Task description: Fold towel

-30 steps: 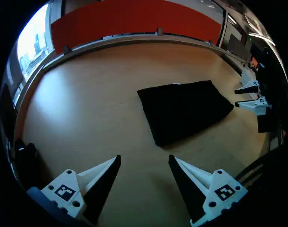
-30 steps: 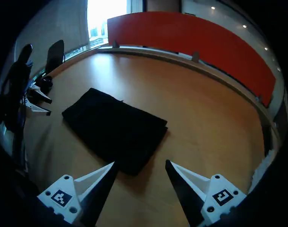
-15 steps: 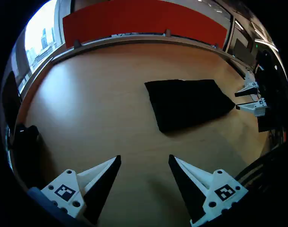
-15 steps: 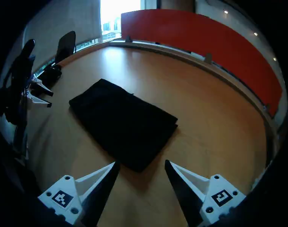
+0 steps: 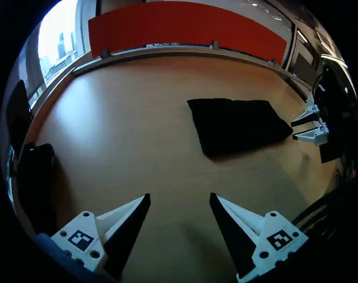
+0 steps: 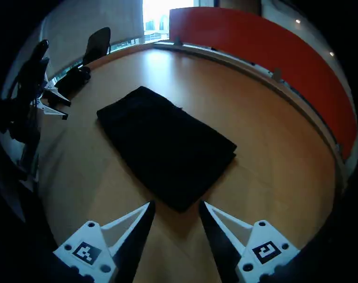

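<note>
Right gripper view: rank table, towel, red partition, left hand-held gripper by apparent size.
1. table, largest
2. towel and red partition: look about alike, not ranked
3. left hand-held gripper, smallest, though it is far from the camera

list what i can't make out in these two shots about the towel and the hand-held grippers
Towel layers: right gripper view, cloth is uniformly black, so folds can't be counted.
Whoever holds the right hand-held gripper: left gripper view, dark and cut off at the edge.
Left hand-held gripper body: right gripper view, small, merging into dark shapes.
Towel underside: both views, lies against the table.
</note>
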{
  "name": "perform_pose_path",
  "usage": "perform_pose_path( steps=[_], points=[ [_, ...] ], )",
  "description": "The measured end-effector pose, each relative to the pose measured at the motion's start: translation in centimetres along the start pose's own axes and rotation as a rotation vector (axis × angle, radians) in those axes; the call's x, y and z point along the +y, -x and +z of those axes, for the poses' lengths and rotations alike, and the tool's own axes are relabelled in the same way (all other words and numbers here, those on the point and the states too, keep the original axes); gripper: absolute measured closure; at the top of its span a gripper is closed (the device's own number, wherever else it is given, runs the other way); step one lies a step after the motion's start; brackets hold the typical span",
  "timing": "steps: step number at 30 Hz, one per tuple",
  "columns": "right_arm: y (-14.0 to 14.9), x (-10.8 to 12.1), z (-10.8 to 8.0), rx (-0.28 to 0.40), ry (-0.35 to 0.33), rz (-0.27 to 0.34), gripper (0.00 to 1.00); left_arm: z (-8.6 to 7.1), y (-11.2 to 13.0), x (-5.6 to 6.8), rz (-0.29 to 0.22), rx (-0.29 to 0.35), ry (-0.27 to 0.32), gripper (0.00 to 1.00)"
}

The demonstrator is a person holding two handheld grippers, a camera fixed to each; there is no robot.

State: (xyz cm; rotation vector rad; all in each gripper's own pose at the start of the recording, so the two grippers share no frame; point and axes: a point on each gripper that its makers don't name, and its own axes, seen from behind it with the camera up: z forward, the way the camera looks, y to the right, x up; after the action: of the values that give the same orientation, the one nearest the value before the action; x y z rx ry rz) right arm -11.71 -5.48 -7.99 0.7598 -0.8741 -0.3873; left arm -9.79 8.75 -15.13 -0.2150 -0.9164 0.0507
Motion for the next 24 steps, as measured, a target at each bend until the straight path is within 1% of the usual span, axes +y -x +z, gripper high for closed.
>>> perform_pose_path(
  steps=[5, 8, 12, 15, 18, 22, 24],
  points=[
    [0.4, 0.0, 0.3, -0.029, -0.02, -0.032, 0.48, -0.6, 0.5, 0.0, -0.011, 0.01, -0.009, 0.07],
    [0.6, 0.0, 0.5, -0.041, -0.029, -0.047, 0.51, -0.9, 0.8, -0.1, -0.012, 0.011, -0.017, 0.07],
    [0.5, 0.2, 0.6, -0.044, -0.035, -0.054, 0.61, -1.1, 1.2, -0.1, -0.018, 0.008, -0.021, 0.07],
    [0.2, 0.1, 0.6, -0.04, -0.043, -0.056, 0.61, -1.2, 1.5, -0.1, -0.027, 0.006, -0.024, 0.07],
    [0.2, 0.0, 0.6, -0.042, -0.051, -0.063, 0.65, -1.4, 1.6, -0.3, -0.035, 0.007, -0.028, 0.07],
    [0.4, 0.1, 0.7, -0.047, -0.054, -0.073, 0.67, -1.5, 1.7, -0.5, -0.037, 0.01, -0.033, 0.07],
    [0.4, 0.1, 0.7, -0.046, -0.054, -0.076, 0.73, -1.5, 1.7, -0.5, -0.037, 0.01, -0.035, 0.07]
  ],
)
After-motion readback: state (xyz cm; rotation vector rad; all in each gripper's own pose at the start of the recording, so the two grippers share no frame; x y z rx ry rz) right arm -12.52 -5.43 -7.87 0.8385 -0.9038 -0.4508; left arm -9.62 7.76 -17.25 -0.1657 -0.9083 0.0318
